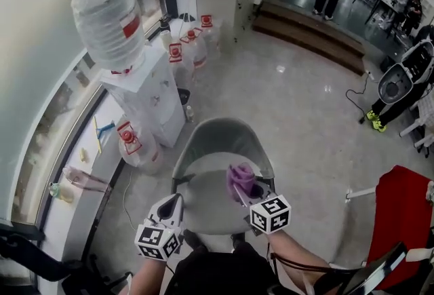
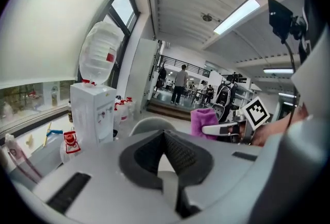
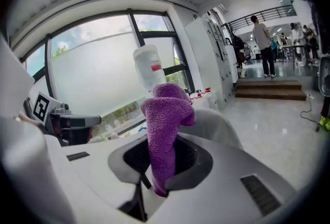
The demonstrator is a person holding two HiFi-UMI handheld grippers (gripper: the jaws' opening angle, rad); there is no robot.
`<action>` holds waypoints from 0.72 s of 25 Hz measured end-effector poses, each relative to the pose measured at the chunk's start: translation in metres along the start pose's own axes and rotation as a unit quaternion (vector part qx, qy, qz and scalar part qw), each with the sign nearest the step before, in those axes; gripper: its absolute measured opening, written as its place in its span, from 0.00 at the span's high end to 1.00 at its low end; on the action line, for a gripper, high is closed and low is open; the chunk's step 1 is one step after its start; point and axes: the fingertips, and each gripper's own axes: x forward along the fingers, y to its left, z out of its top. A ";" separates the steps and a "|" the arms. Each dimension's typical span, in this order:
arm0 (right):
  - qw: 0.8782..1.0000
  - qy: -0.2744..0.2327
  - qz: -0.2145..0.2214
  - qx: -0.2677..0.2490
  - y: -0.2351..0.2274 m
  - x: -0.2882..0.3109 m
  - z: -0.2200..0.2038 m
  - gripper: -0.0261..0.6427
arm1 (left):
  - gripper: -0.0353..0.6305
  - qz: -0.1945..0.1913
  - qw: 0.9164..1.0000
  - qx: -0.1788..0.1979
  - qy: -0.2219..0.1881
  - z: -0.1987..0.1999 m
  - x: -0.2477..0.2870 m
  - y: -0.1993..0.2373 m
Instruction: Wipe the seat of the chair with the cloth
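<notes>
Your purple cloth point(image 3: 164, 125) stands bunched in your right tongs point(image 3: 161, 169), which clamp it over the chair seat point(image 1: 203, 195), toward its right edge. Your left tongs point(image 2: 166, 152) are closed on nothing. Wiping looks unstarted; next, lower the cloth onto the seat.

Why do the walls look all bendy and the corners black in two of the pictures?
Left gripper view and right gripper view: wide-angle lenses bow the window frames and ceiling, leaving dark corners. Head view: straighter lines, white glare spots on the shiny grey floor. Right gripper view: the fuzzy purple cloth looks sharp.
</notes>
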 end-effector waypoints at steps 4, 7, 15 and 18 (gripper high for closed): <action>0.999 -0.039 -0.003 -0.011 0.008 -0.005 0.033 0.85 | 0.94 0.015 1.000 -0.001 -0.026 0.022 -0.010 0.008; 0.998 -0.065 -0.007 -0.002 0.008 -0.012 0.056 0.85 | 0.94 0.024 0.999 0.000 -0.039 0.031 -0.016 0.011; 0.992 -0.119 0.014 -0.028 0.034 -0.029 0.108 0.85 | 0.94 0.055 0.994 0.006 -0.089 0.065 -0.042 0.026; 0.990 -0.137 0.020 -0.035 0.045 -0.038 0.121 0.85 | 0.94 0.054 0.993 0.005 -0.107 0.076 -0.051 0.027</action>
